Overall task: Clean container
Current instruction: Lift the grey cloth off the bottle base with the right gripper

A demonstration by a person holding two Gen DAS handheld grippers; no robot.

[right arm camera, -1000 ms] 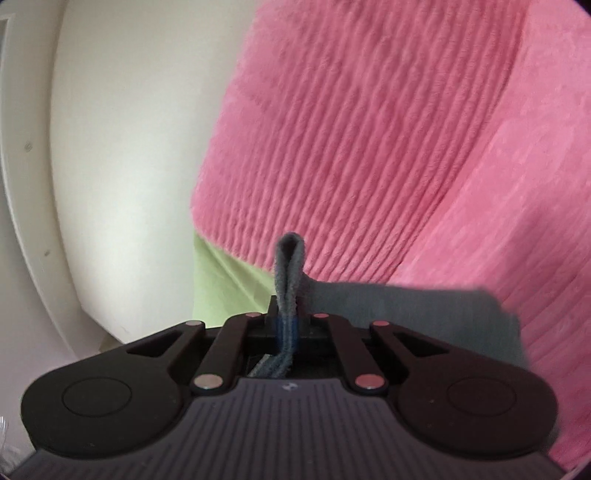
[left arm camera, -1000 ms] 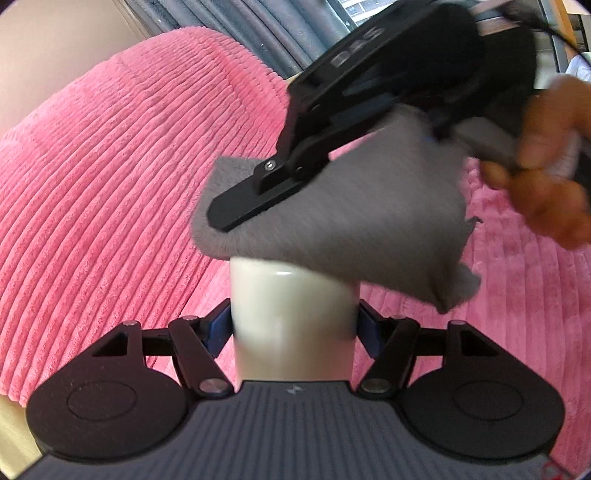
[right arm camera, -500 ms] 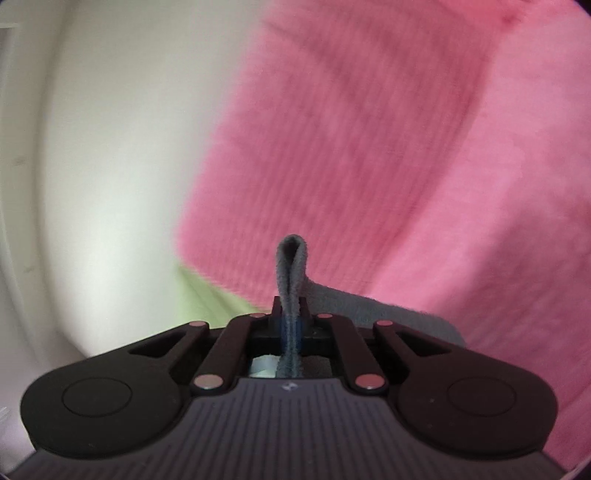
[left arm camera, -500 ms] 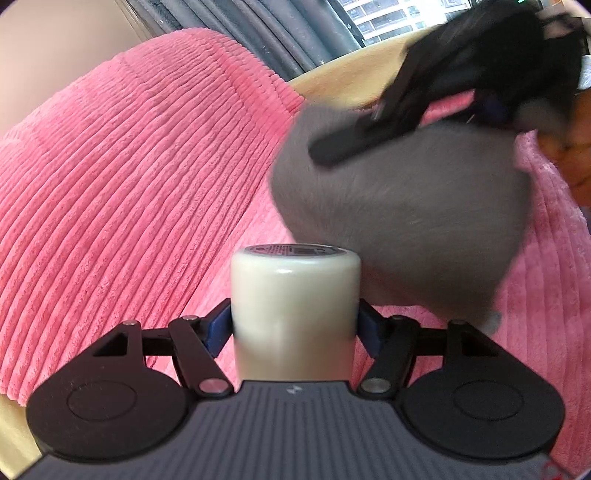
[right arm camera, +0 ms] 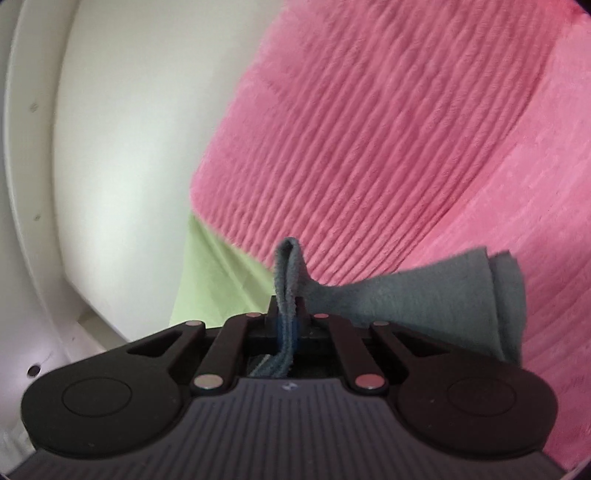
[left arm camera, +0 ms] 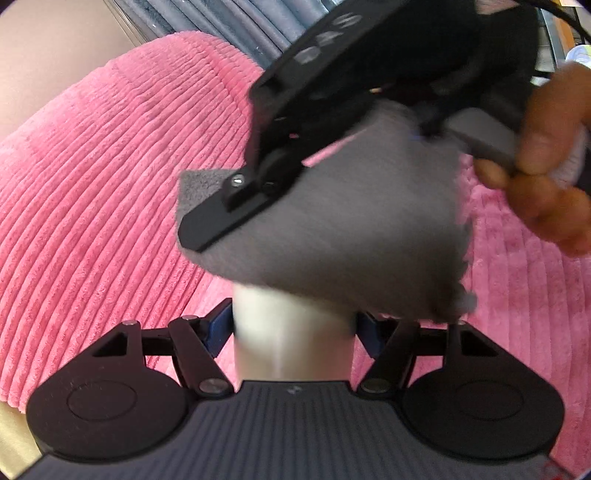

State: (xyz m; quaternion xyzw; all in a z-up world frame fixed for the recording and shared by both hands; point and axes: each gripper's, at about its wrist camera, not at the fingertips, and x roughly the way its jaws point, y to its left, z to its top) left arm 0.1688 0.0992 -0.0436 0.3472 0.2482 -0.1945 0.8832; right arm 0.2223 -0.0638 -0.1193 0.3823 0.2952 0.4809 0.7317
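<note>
A cream cylindrical container [left arm camera: 291,336] stands upright between the pads of my left gripper [left arm camera: 293,326], which is shut on its sides. A grey cloth [left arm camera: 351,229] drapes over the container's top and hides the lid. My right gripper [left arm camera: 229,218] comes in from the upper right with a person's hand [left arm camera: 546,173] on its handle. In the right wrist view, its jaws [right arm camera: 287,325] are closing with a fold of the cloth [right arm camera: 443,291] pinched between them, and the rest of the cloth hangs to the right.
A pink ribbed cushion [left arm camera: 110,192] fills the background behind and under the container. Dark curtains [left arm camera: 221,22] hang at the top. The right wrist view shows a white wall [right arm camera: 129,147] and a light green sheet [right arm camera: 214,280] at the left.
Half a second ago the right gripper had lifted the cloth up and to the right, baring the lid. Now it is back down with the cloth over the container's top.
</note>
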